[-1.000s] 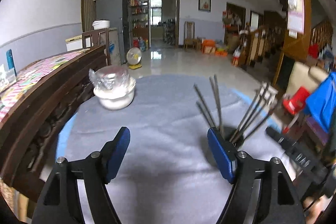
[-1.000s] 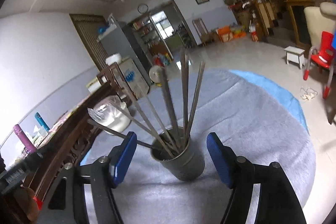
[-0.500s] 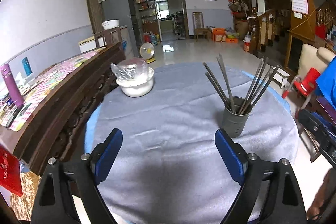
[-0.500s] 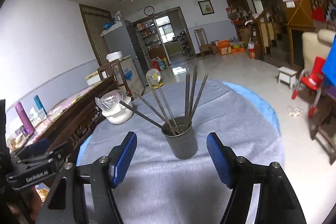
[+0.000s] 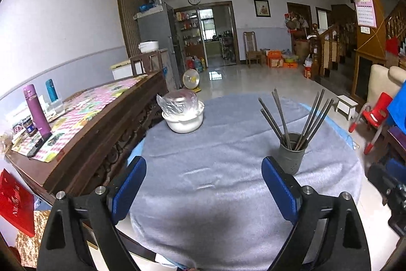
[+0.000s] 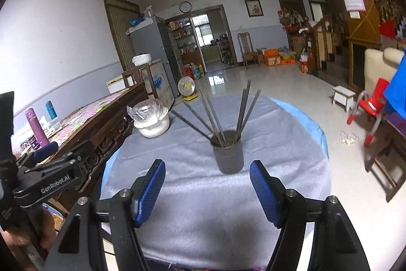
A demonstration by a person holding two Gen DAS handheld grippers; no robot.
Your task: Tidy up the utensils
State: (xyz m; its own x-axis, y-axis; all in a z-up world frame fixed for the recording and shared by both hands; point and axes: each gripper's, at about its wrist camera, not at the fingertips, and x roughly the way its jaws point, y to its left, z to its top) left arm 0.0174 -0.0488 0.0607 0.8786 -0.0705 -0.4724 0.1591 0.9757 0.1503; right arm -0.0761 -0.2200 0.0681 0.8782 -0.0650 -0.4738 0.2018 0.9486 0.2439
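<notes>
A dark grey perforated holder (image 5: 291,156) stands on the grey cloth of the round table (image 5: 215,182), with several long metal utensils (image 5: 281,116) fanned out of it. My left gripper (image 5: 203,164) hovers open over the table's near edge, nothing between its blue pads; the holder is just beyond its right finger. In the right wrist view the same holder (image 6: 228,156) and utensils (image 6: 215,116) stand straight ahead of my right gripper (image 6: 206,165), which is open, empty and a short way back from it.
A white bowl (image 5: 184,118) with a plastic bag in it sits at the table's far left. A dark carved wooden cabinet (image 5: 101,123) runs along the left of the table. A red chair (image 5: 375,116) and a small stool (image 5: 346,103) stand on the floor to the right.
Both grippers have pulled back and up from the holder, which now looks smaller and farther away. The left jaws have widened. The right jaws keep the same gap.
</notes>
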